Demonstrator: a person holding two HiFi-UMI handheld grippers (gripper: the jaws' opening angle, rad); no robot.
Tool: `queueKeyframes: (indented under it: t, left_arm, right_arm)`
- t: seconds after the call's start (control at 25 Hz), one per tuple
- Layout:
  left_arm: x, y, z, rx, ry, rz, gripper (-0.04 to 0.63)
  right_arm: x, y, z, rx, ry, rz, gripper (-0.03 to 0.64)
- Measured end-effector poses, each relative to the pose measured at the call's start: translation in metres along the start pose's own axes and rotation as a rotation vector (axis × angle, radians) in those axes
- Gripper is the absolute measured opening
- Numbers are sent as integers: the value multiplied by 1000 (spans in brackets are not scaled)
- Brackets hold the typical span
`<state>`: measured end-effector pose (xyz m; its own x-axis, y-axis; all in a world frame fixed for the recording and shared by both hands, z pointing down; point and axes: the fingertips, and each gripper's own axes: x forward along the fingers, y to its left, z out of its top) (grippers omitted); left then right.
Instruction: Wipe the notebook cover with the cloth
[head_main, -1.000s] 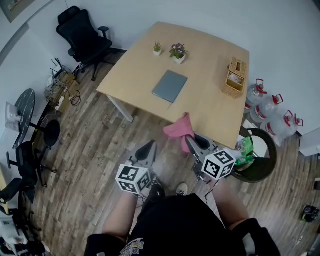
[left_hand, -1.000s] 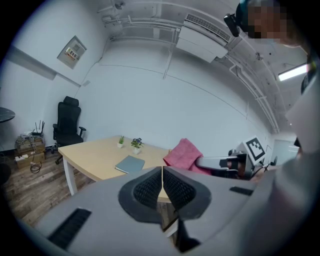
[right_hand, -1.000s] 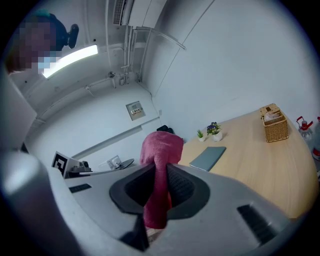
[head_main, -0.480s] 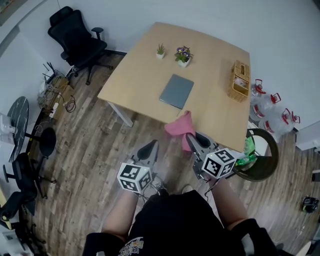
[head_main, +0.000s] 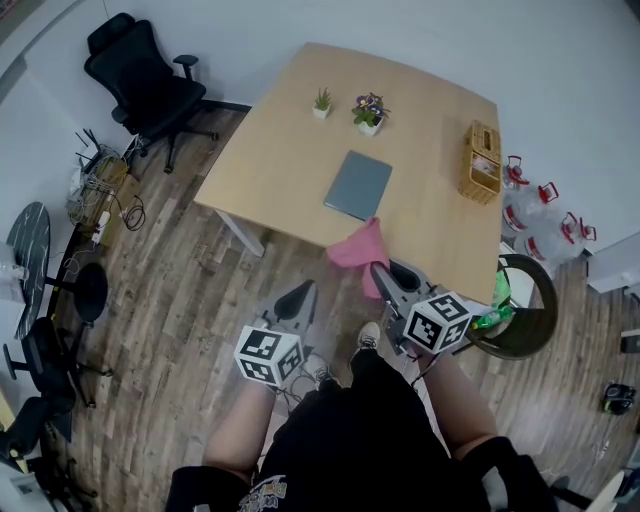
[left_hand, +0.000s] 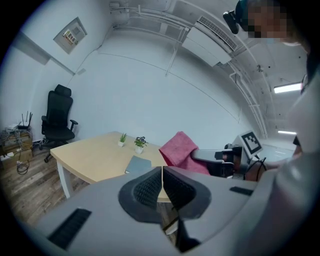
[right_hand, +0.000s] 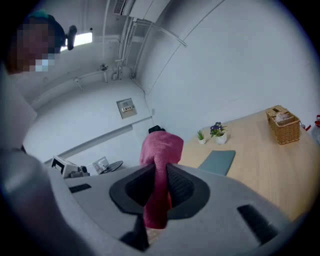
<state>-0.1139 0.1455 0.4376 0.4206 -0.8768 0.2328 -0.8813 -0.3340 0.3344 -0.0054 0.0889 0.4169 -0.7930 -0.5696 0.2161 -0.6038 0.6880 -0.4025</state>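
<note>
The left tongs (left_hand: 162, 171) are closed, pad against pad, with nothing between them. In the head view they hang over the wooden floor (head_main: 180, 300), in front of the near edge of the counter (head_main: 290, 150). The right tongs (right_hand: 161, 169) are closed on a pink cloth (right_hand: 160, 147). It is squeezed between the pads and its free part stands up above them. In the head view the cloth is at the near edge of the counter, close to the notebook (head_main: 358, 185) but apart from it. The grey notebook lies flat and shut, about in the middle of the counter. Two small potted plants (head_main: 345, 105) stand behind it, toward the far edge. A woven basket (head_main: 480, 160) stands by the right edge.
</note>
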Motion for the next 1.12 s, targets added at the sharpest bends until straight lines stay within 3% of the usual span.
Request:
queueKeyframes:
  t: [0.44,1.12]
  left_arm:
    - [45,28,8,-4,28,53,8]
    - [171,62,23,20,114,126,9]
  right_arm:
    - [44,-44,13,39,20,37,66]
    - [112,-154,43,109,74,93,66]
